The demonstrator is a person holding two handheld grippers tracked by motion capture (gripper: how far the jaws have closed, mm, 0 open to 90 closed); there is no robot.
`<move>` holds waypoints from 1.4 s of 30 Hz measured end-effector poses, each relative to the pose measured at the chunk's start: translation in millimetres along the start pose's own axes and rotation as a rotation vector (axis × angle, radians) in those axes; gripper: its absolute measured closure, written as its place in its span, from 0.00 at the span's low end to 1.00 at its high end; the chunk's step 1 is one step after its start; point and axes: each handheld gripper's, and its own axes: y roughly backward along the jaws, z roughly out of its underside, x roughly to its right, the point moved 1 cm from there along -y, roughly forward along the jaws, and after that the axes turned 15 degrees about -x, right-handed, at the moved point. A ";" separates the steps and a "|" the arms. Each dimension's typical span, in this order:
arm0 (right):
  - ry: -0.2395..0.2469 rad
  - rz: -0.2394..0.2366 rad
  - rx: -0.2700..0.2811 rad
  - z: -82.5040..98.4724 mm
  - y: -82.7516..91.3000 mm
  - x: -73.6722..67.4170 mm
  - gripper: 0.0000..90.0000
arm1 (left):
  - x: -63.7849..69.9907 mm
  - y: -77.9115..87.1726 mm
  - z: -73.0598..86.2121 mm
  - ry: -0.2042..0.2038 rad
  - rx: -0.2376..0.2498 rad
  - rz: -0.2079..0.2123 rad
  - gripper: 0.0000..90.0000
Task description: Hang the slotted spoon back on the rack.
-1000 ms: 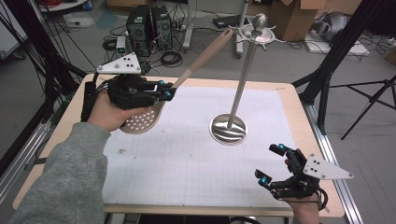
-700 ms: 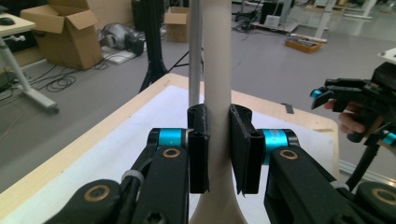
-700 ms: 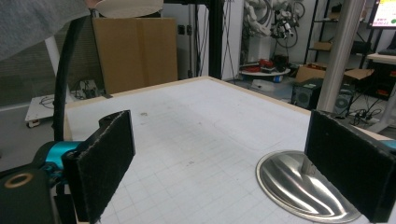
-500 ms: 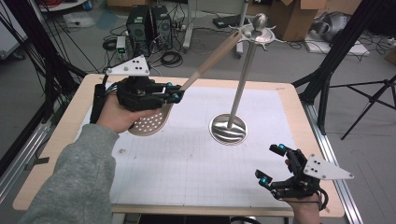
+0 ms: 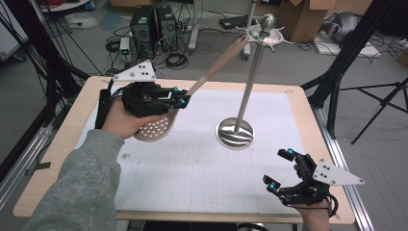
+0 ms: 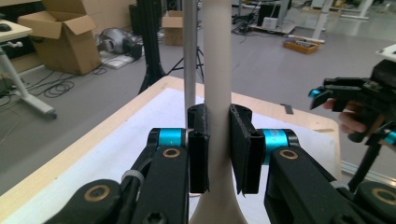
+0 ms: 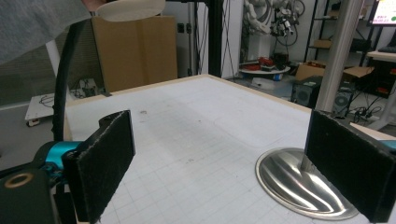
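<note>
A beige slotted spoon [image 5: 156,126] hangs over the left of the table, its perforated bowl low and its long handle [image 5: 219,62] slanting up to the right. My left gripper [image 5: 180,99] is shut on that handle [image 6: 217,70] near the bowl, pads [image 6: 200,140] pressed on both sides. The handle's tip lies close to the top disc [image 5: 263,34] of a steel stand [image 5: 250,82] whose round base [image 5: 235,133] rests on the white mat. My right gripper [image 5: 280,169] stands open at the front right edge, nothing between its pads [image 7: 105,161], with the stand's base [image 7: 299,179] ahead of it.
A white gridded mat [image 5: 202,159] covers the wooden table [image 5: 62,144]. Black frame struts [image 5: 337,62] rise at the right and left. Computers, cables and cardboard boxes [image 5: 303,19] sit on the floor beyond the far edge.
My left hand has carried the spoon a little to the right, bringing the handle's tip closer to the stand's top. The right gripper has stayed still.
</note>
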 end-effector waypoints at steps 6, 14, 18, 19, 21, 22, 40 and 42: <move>0.005 -0.005 0.002 -0.6 -0.2 -0.8 0.08 | -2.6 0.3 0.8 0.013 0.001 -0.013 0.87; 0.004 0.000 0.006 -0.1 0.5 0.3 0.08 | -3.3 -0.4 2.5 0.008 -0.004 -0.011 0.87; 0.003 0.000 0.004 -0.2 0.4 -0.1 0.08 | -2.6 -2.4 3.0 0.004 -0.002 -0.011 0.87; 0.003 0.000 0.006 -0.1 0.3 0.2 0.08 | -2.8 -2.6 3.1 0.005 -0.002 -0.009 0.87; 0.000 0.000 0.003 0.1 0.9 0.2 0.08 | -3.4 -3.2 3.4 0.002 -0.006 -0.012 0.87; 0.000 -0.002 0.003 0.1 1.1 0.1 0.08 | -3.5 -3.5 3.6 0.004 -0.007 -0.013 0.87; 0.000 0.000 0.005 0.8 1.6 0.7 0.08 | -3.5 -5.1 5.5 0.010 -0.006 -0.003 0.87; 0.001 0.000 0.005 0.8 1.5 0.7 0.08 | -3.5 -5.1 5.5 0.011 -0.006 -0.003 0.87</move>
